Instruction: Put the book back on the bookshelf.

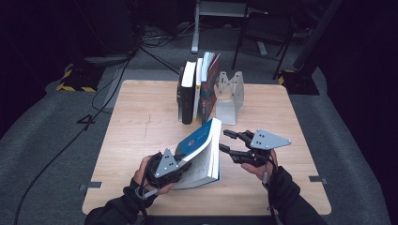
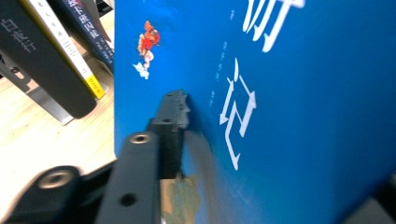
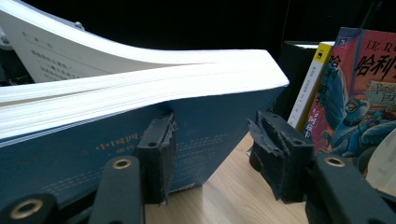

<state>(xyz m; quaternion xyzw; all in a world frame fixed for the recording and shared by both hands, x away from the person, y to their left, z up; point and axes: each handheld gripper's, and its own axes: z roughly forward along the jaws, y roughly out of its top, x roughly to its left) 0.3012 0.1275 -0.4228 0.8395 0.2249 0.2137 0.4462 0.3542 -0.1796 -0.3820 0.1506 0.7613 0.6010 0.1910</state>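
Blue book [image 1: 202, 150] sits lower centre of the high view, tilted up on the table [image 1: 136, 140], pages facing right. Cover is blue with white Chinese characters, too cropped to read, and a small red cartoon figure at upper left of the left gripper view [image 2: 148, 44]. Back cover in the right gripper view [image 3: 93, 154] carries faint gold Chinese print, unreadable.

Left gripper [image 1: 174, 165] clamps the blue book from its left side; one jaw lies flat against the cover, the other is hidden behind it. Right gripper [image 1: 225, 140] sits just right of the page edge, jaws apart, nothing pinched; the left jaw stands in front of the back cover, touching or not, can't tell.

Behind, upper centre, a row of books [image 1: 197, 89] stands in a metal bookend [image 1: 230, 96]. One red cover [image 3: 364, 93] reads "J.K. RO…" with "哈利" and a "3"; a yellow spine [image 3: 310, 84] has Chinese text.
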